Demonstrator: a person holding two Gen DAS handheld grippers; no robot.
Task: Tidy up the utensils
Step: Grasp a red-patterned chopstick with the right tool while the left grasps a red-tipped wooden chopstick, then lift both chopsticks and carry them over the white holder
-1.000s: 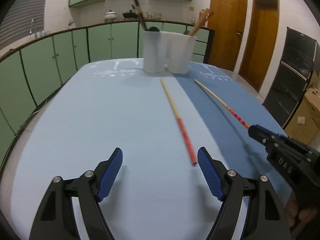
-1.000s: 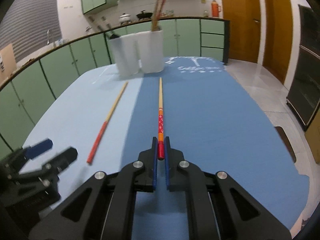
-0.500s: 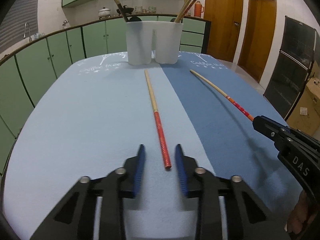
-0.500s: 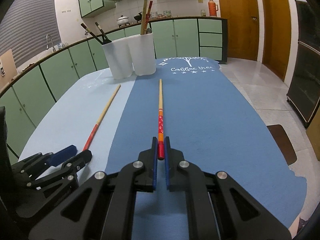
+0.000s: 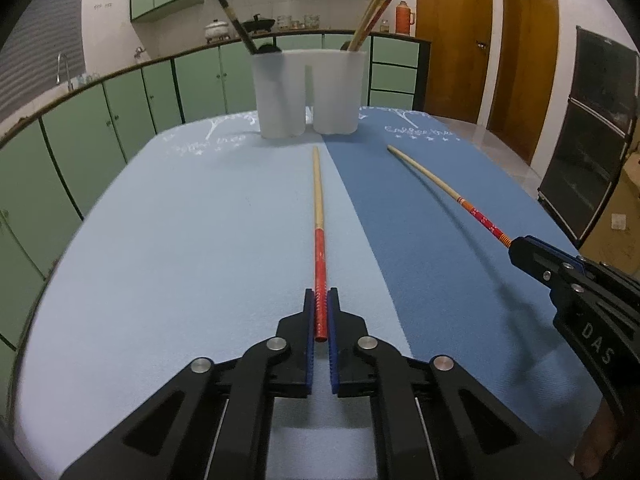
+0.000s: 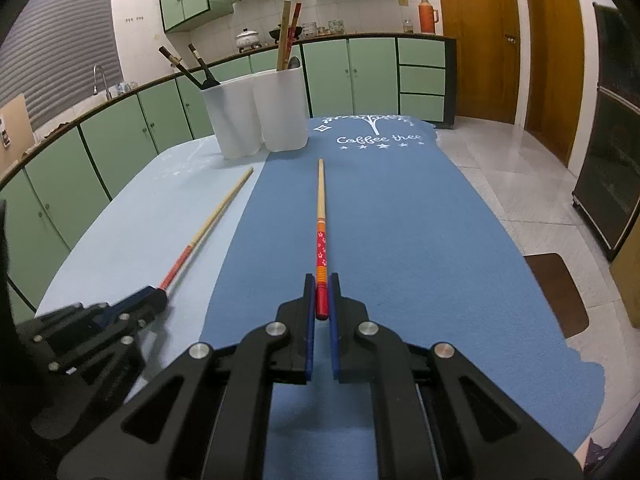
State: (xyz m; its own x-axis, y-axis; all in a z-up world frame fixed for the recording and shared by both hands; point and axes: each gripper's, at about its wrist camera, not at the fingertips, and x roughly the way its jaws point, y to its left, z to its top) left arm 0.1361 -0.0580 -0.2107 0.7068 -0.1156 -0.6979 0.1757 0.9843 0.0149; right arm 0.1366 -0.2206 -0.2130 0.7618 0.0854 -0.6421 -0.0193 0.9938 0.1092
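Observation:
My left gripper [image 5: 320, 300] is shut on the red end of a plain red-and-wood chopstick [image 5: 319, 216], which points toward the white two-compartment holder [image 5: 308, 92]. My right gripper [image 6: 321, 284] is shut on the red end of a star-patterned chopstick [image 6: 320, 216], held slightly above the dark blue cloth. In the left wrist view the right gripper [image 5: 516, 249] shows at right with its chopstick [image 5: 444, 190]. In the right wrist view the left gripper [image 6: 154, 299] shows at lower left with its chopstick [image 6: 208, 224]. The holder [image 6: 256, 112] has dark utensils in one compartment and chopsticks in the other.
The table has a light blue cloth [image 5: 180, 240] on the left and a dark blue cloth [image 6: 400, 240] on the right. Green cabinets [image 5: 100, 128] run behind the table. A tiled floor [image 6: 520, 168] and wooden doors [image 5: 452, 40] lie to the right.
My left gripper moved forward over the plain red chopstick's end and closed from wide open to shut on it. The right gripper kept its grip on the star-patterned chopstick.

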